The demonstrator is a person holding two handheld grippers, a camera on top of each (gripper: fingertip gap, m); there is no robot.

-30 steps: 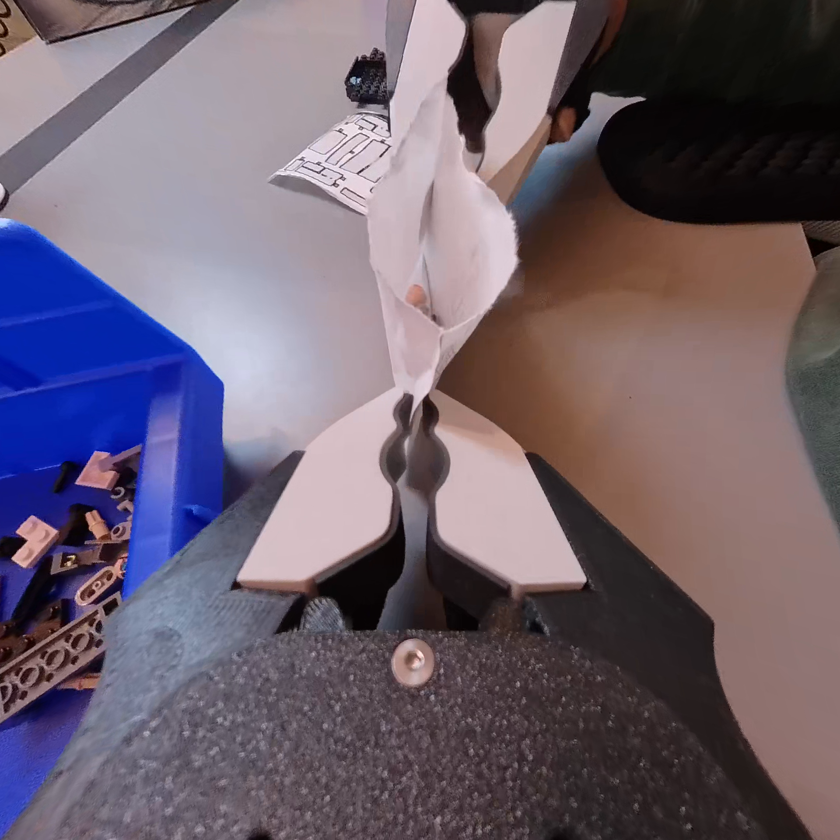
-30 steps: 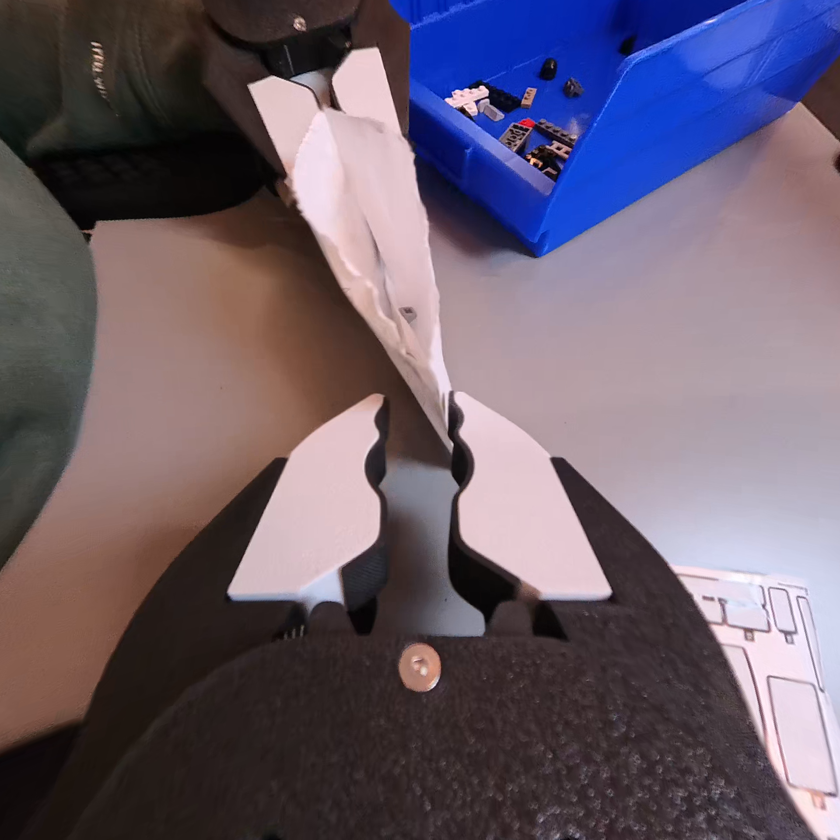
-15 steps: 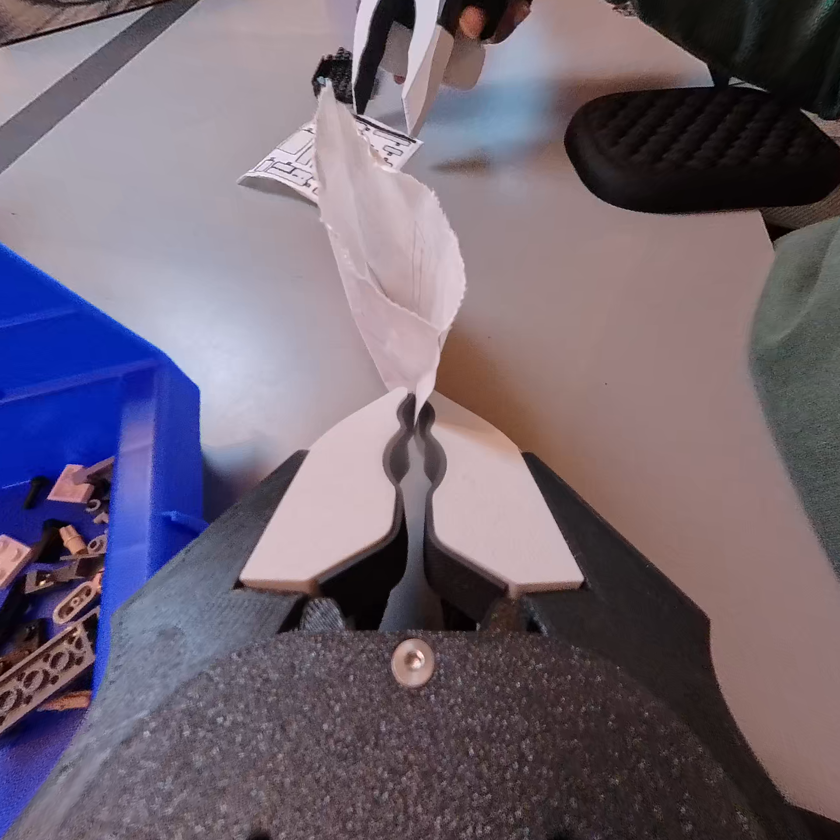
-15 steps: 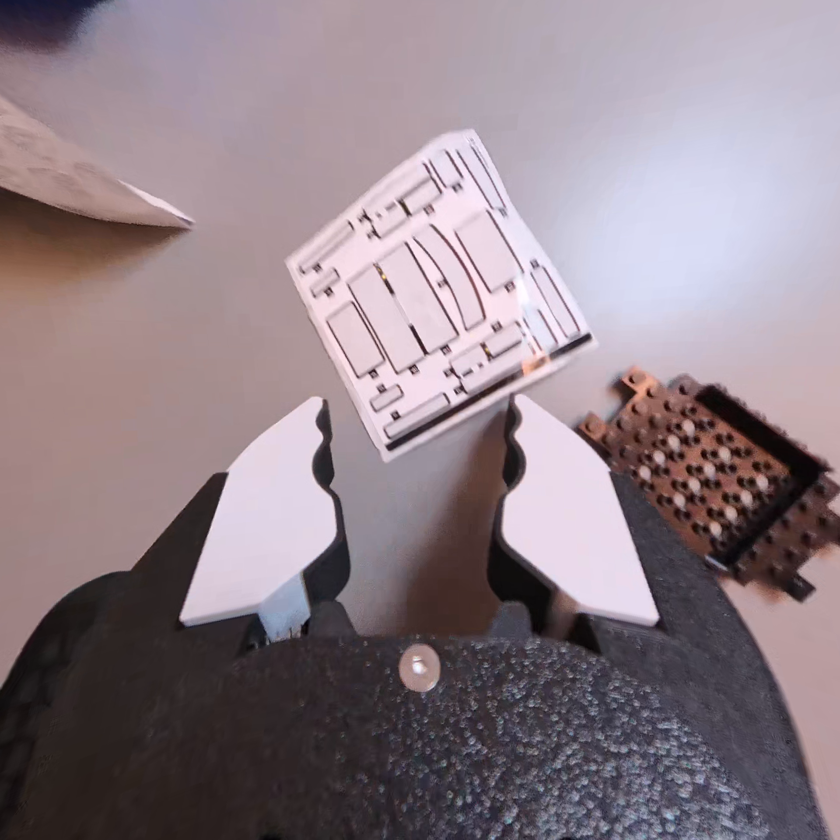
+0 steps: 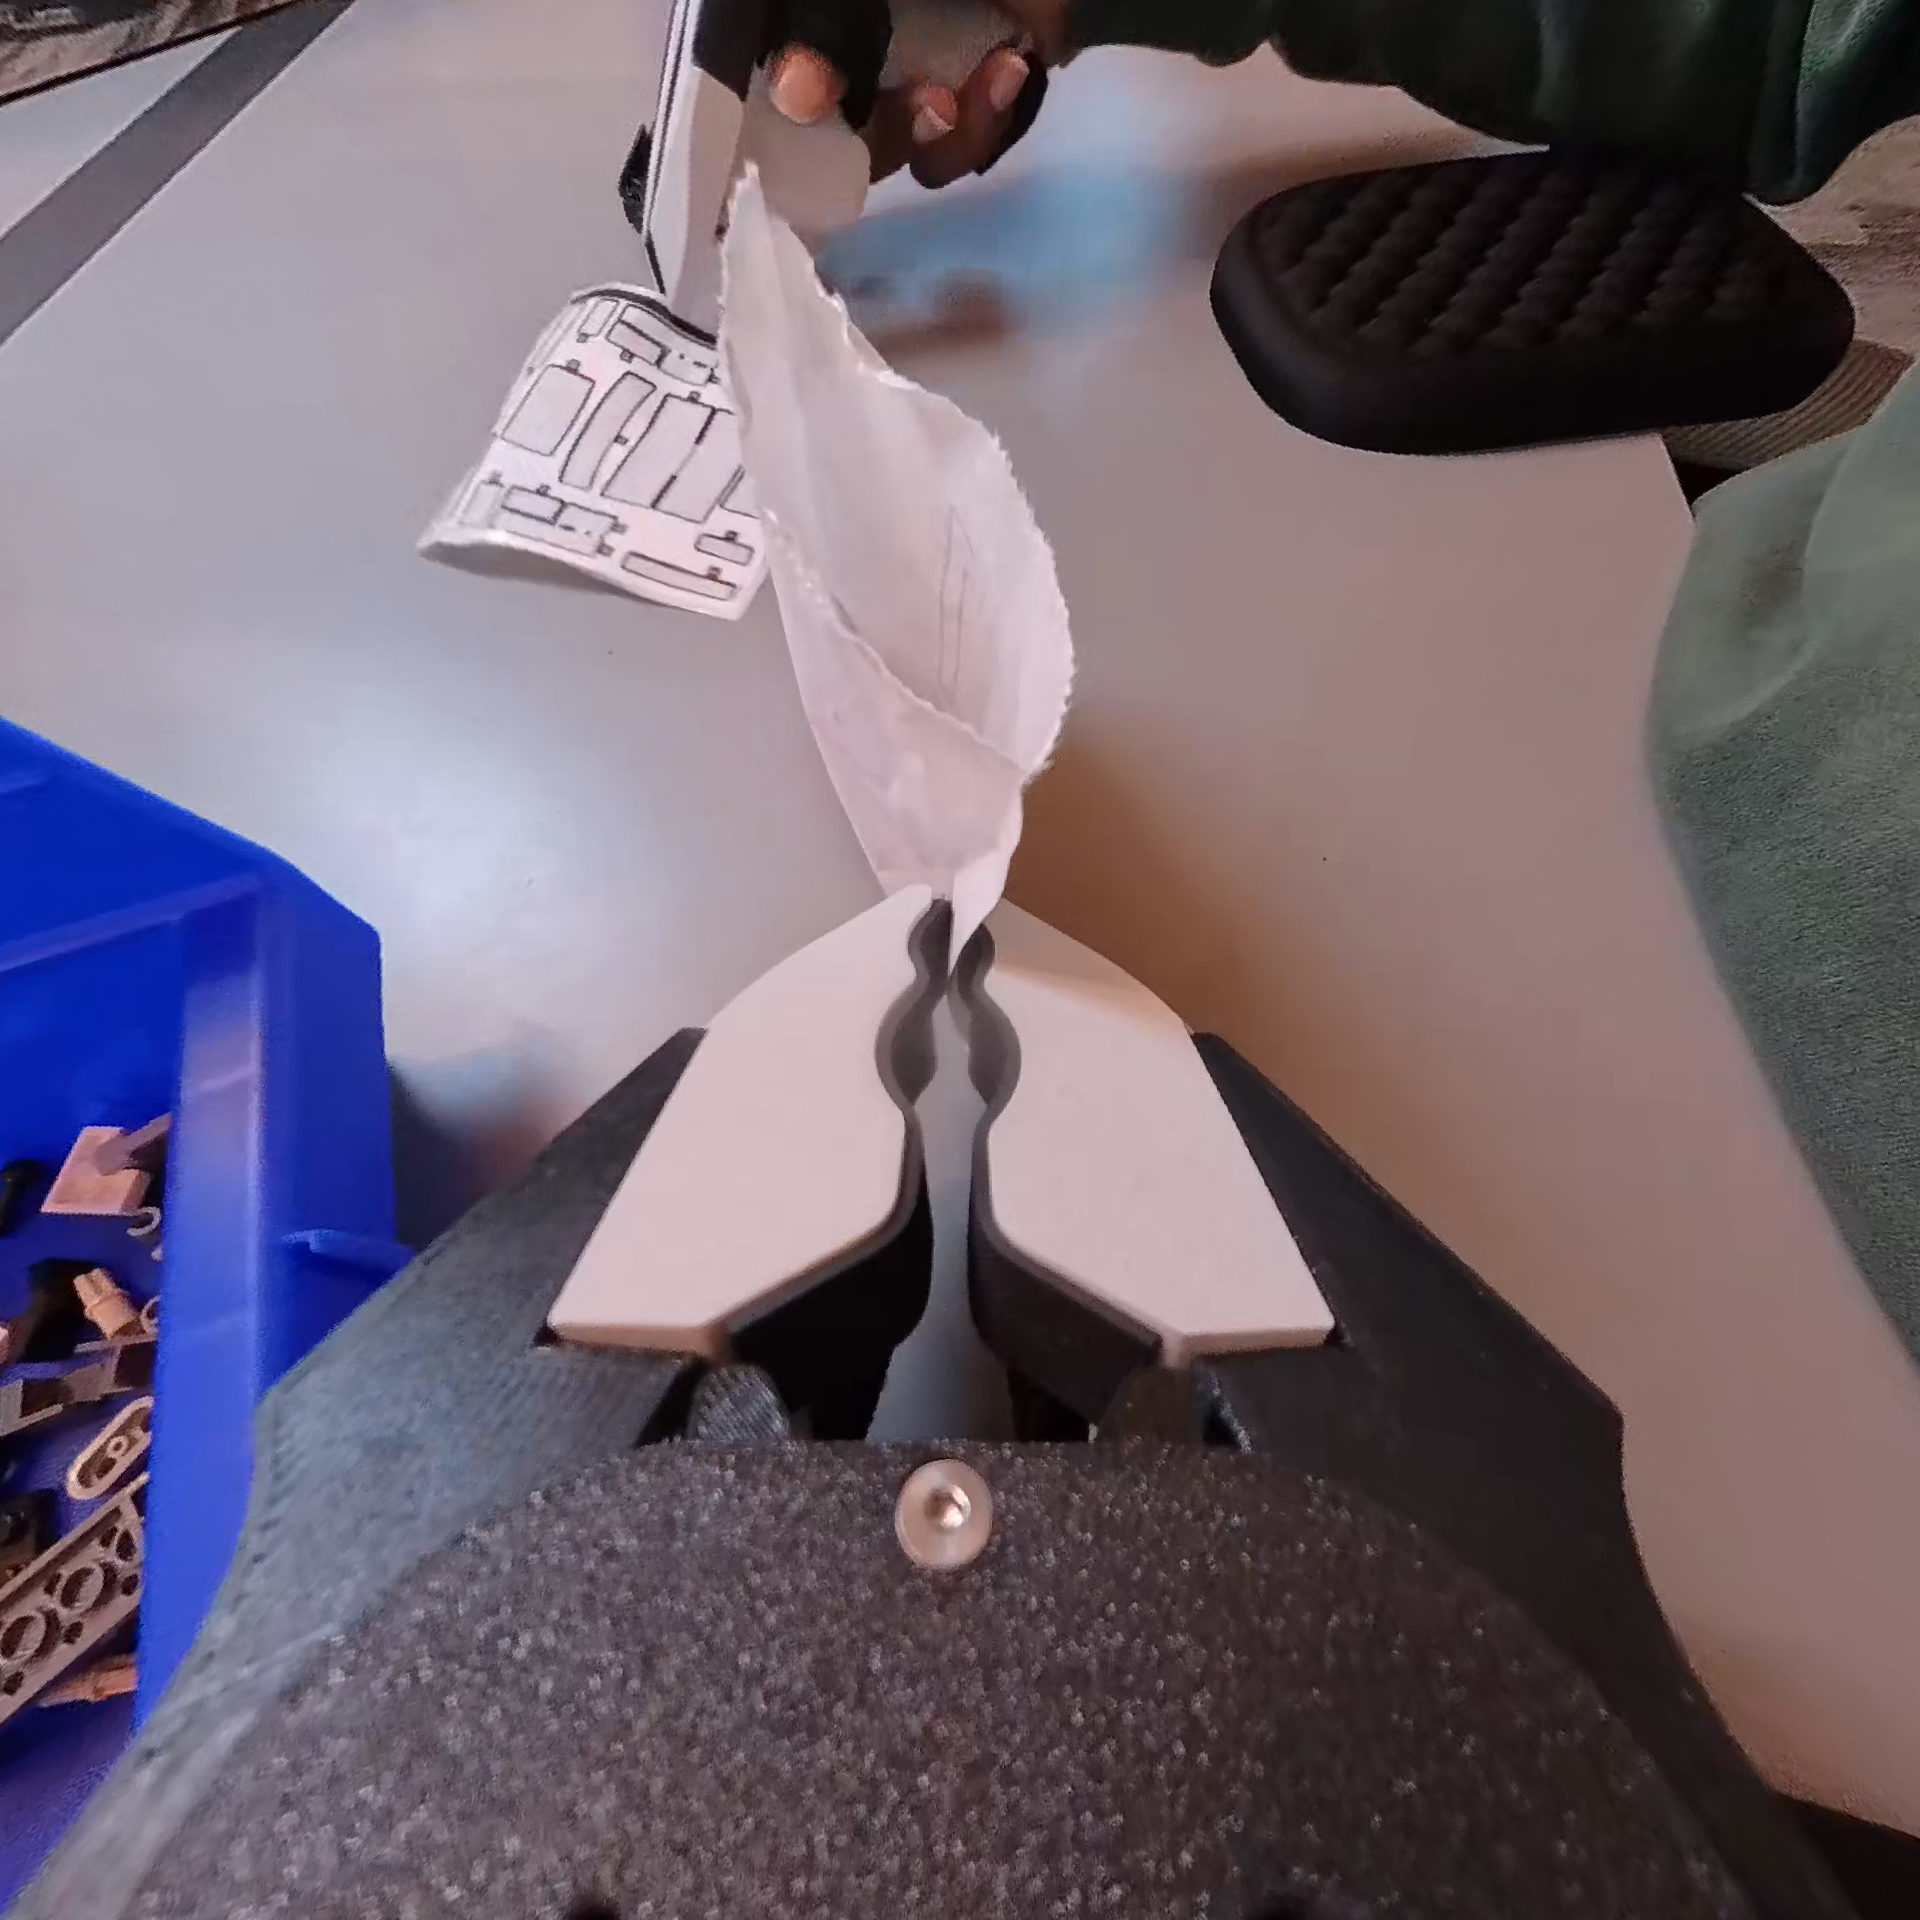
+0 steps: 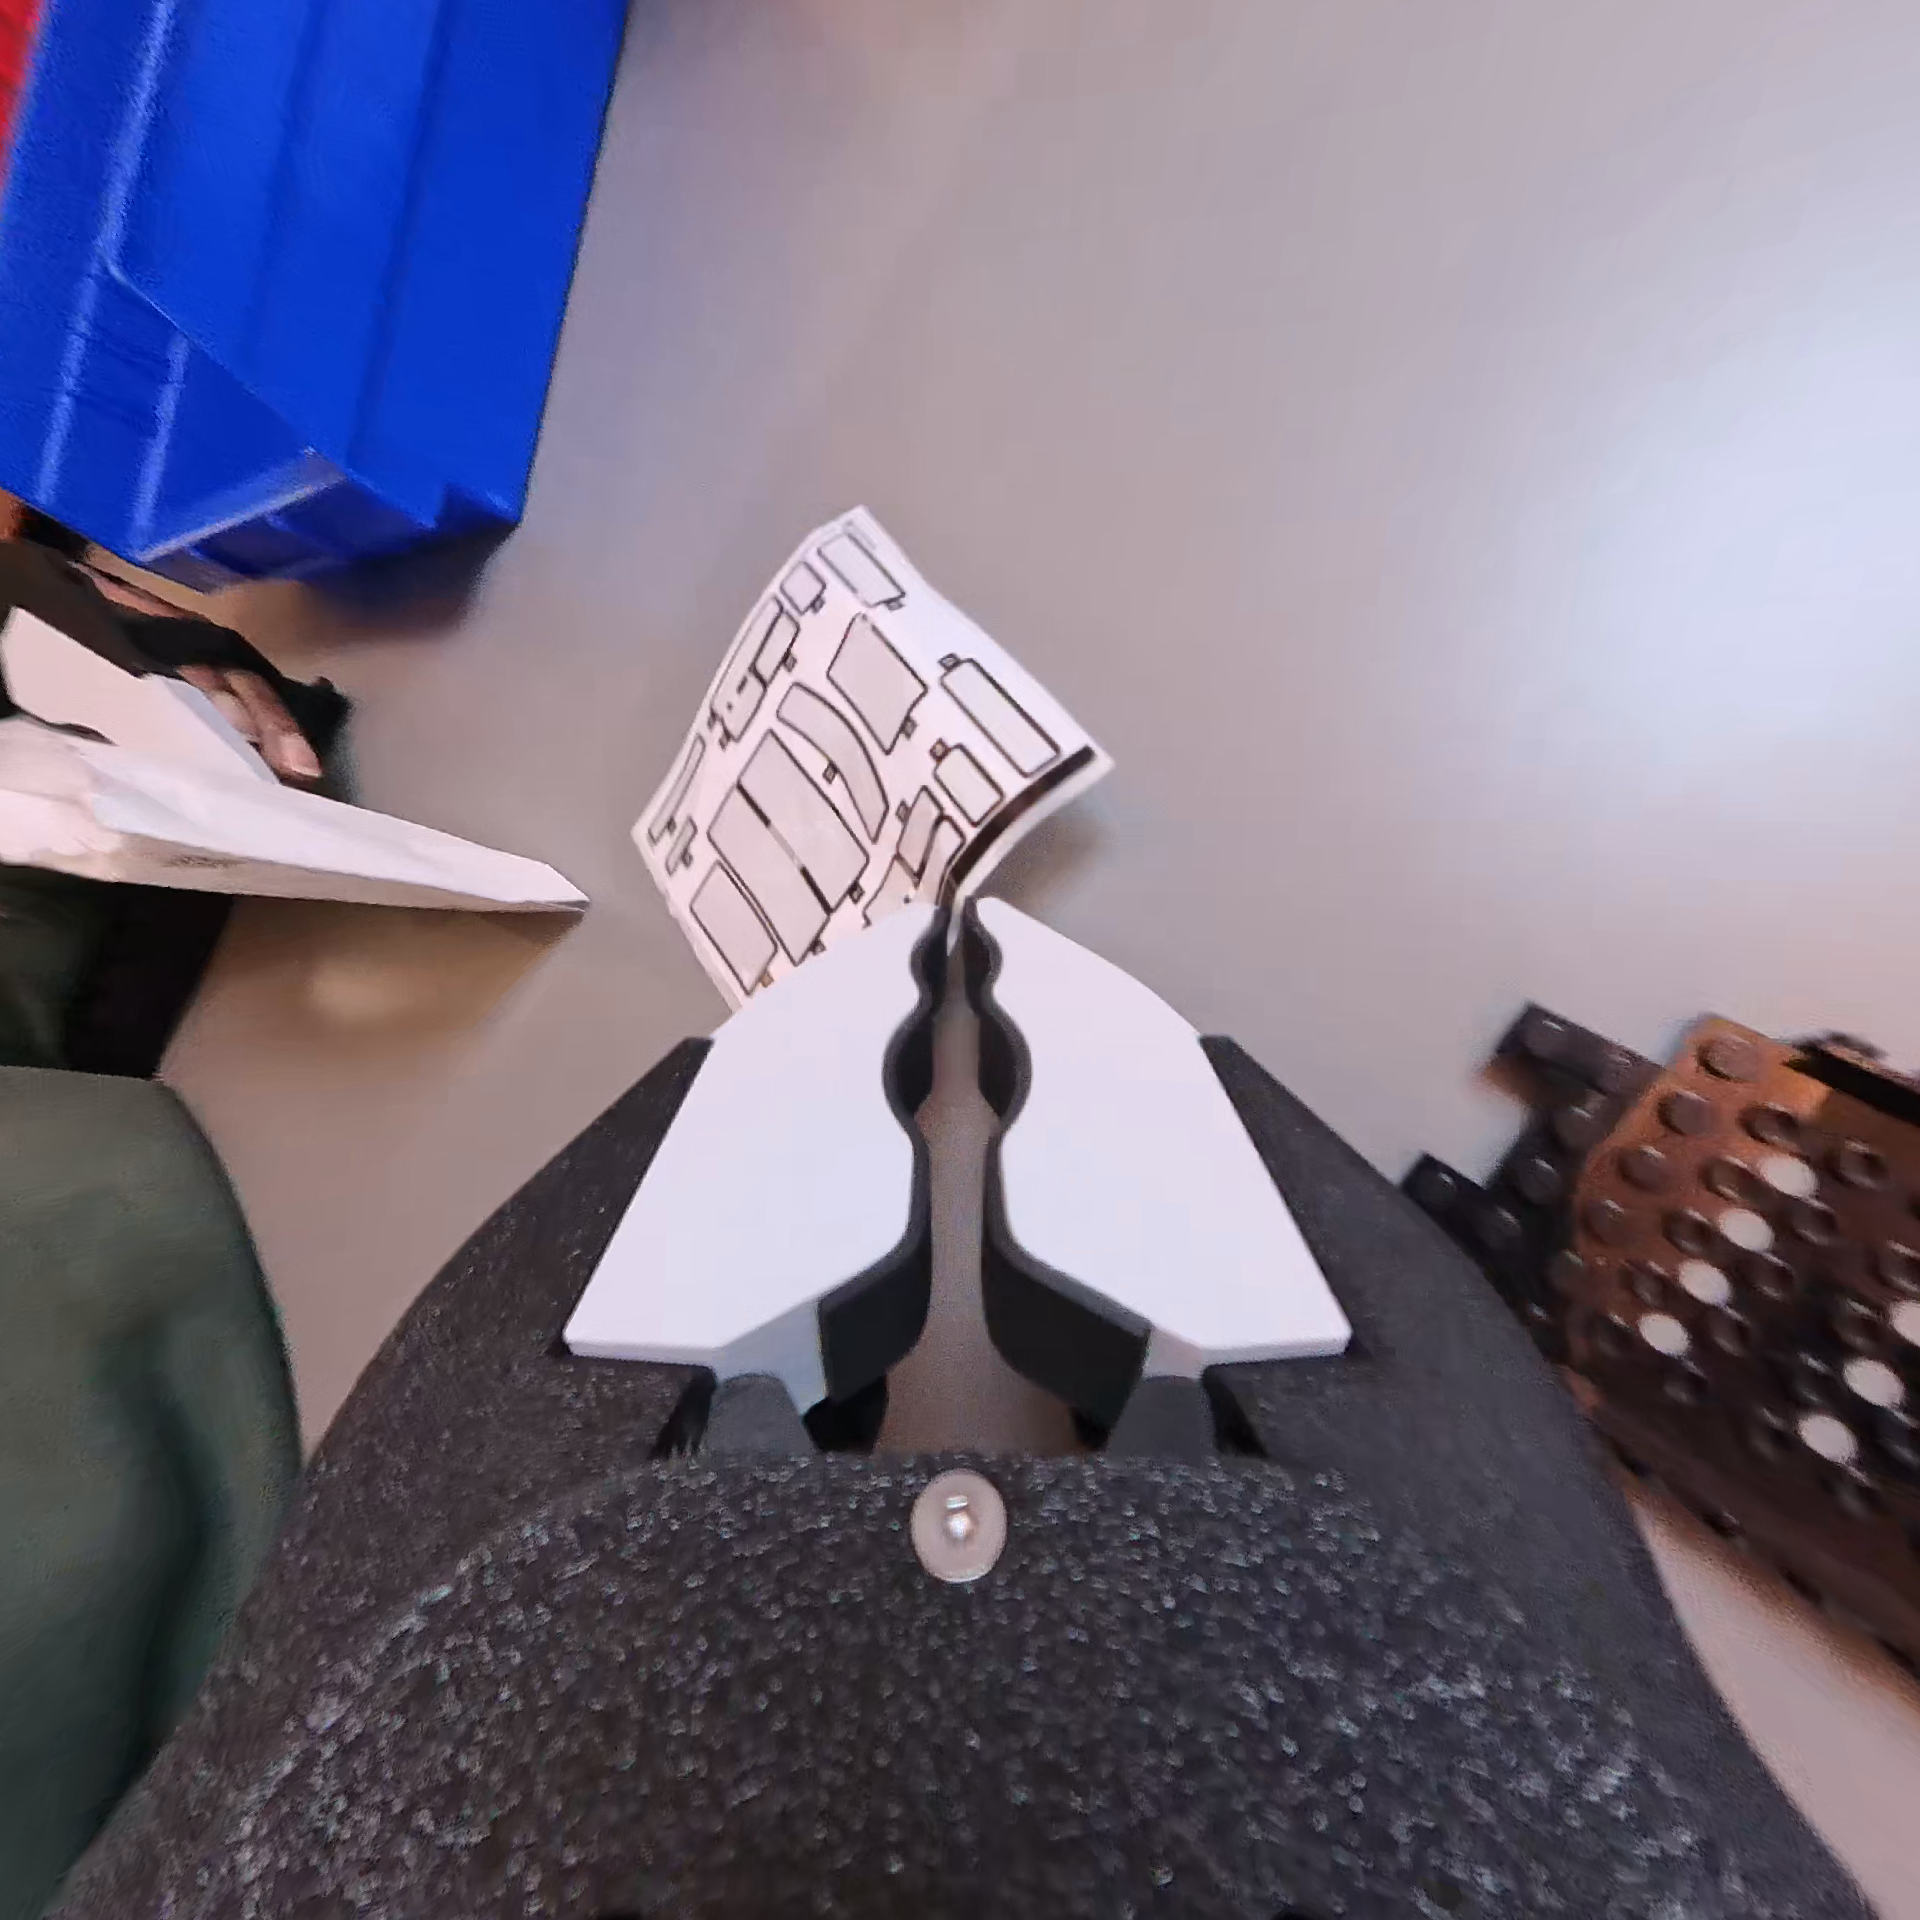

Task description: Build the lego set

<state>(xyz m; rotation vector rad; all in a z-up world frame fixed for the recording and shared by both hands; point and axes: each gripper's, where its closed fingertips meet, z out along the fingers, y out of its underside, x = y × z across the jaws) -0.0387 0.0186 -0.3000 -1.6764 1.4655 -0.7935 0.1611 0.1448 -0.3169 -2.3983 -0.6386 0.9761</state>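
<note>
Holding: two paper items, one per gripper.
Worktop (image 6: 1351, 416): grey.
Bin (image 6: 260, 260): blue, upper left.
Build (image 6: 1745, 1268): dark studded lego, right edge.
Left gripper (image 5: 951, 914): closed, pinching my torn white bag (image 5: 914, 644).
Right gripper (image 6: 956, 914): closed, pinching my sticker sheet (image 6: 831, 769), lifted mid-frame.

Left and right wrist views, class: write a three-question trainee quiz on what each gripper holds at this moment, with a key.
1. True or false: the left gripper is shut on the torn white paper bag.
2. Multiple choice: the right gripper pinches (A) a grey brick, (B) the white sticker sheet with black-outlined shapes, (C) the blue plastic bin.
3. Fill in: the dark studded lego assembly lies on the grey table, to the ____ of the right gripper in its own view.

Key: 1 true; 2 B; 3 right.
</note>
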